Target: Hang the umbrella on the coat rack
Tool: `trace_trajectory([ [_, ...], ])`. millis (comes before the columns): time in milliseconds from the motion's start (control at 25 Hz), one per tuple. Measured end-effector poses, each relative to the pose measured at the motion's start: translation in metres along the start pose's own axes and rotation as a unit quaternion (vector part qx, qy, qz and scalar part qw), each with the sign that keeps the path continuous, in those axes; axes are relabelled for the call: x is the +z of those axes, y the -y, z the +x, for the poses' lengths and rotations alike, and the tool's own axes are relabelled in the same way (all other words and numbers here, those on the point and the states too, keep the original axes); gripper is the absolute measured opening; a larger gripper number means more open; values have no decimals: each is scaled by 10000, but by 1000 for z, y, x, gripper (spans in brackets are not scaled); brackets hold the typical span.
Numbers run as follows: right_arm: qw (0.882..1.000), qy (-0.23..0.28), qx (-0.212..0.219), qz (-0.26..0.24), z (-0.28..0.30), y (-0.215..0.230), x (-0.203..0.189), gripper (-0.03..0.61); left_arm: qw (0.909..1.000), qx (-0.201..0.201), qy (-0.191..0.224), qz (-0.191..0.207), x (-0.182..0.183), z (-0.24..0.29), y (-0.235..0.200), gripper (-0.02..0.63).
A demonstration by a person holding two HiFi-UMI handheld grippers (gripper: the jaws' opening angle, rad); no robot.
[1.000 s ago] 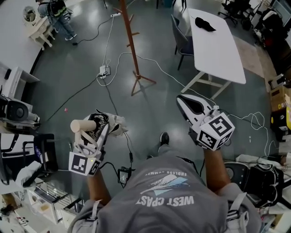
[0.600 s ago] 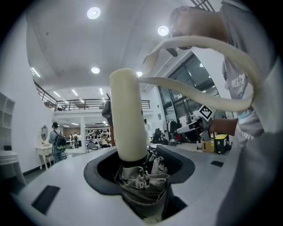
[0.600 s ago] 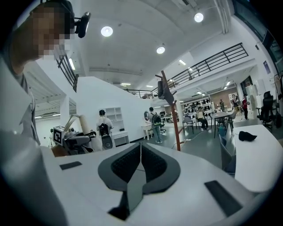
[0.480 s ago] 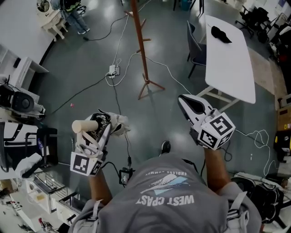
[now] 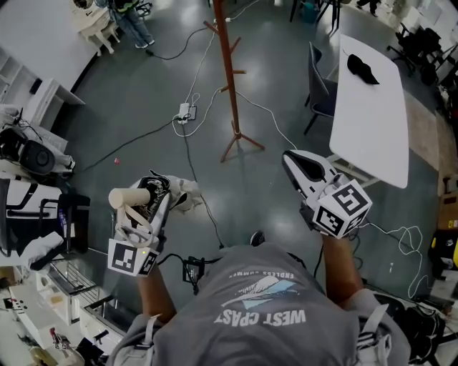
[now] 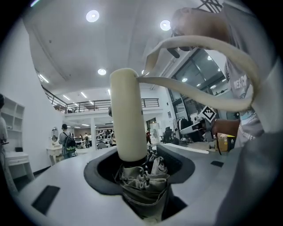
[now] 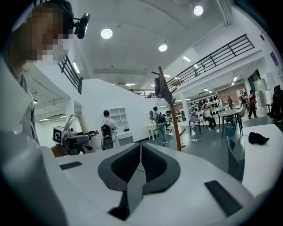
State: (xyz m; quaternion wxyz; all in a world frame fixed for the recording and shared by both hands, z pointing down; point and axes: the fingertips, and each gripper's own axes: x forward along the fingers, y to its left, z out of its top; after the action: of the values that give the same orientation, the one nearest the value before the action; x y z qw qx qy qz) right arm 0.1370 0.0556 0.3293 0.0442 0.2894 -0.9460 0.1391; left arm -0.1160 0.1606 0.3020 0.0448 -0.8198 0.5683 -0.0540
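My left gripper is shut on a folded grey umbrella. Its thick cream handle sticks out to the left, with a cream wrist strap looped below it. In the left gripper view the handle stands up from the jaws, the bunched fabric is pinched between them, and the strap arcs overhead. My right gripper is shut with nothing in it; its pads meet. The brown wooden coat rack stands on the floor ahead, apart from both grippers. A dark garment hangs near the rack's top.
A white table with a black item stands to the right, a chair beside it. A power strip and cables lie on the grey floor by the rack's feet. Shelves and equipment line the left. A person stands far off.
The head view has shifted: the coat rack and table now sit further right and lower in it. Both grippers keep their pose, the left still holding the umbrella.
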Motion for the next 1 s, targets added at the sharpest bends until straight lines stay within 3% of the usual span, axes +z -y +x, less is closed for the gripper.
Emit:
trace_trajectory([
  [440,9992,-199,-279,216,25,30,-8,31,9996,-245,-114,-87,-14,45,-27,250],
  [640,9973,-53,-708,192,43,48,7,31,9982,-567,-5,-219,-20,81,-56,250],
  [1000,9931,150,-1162,96,70,62,37,31,9926,-1192,222,-110,-8,146,-92,249],
])
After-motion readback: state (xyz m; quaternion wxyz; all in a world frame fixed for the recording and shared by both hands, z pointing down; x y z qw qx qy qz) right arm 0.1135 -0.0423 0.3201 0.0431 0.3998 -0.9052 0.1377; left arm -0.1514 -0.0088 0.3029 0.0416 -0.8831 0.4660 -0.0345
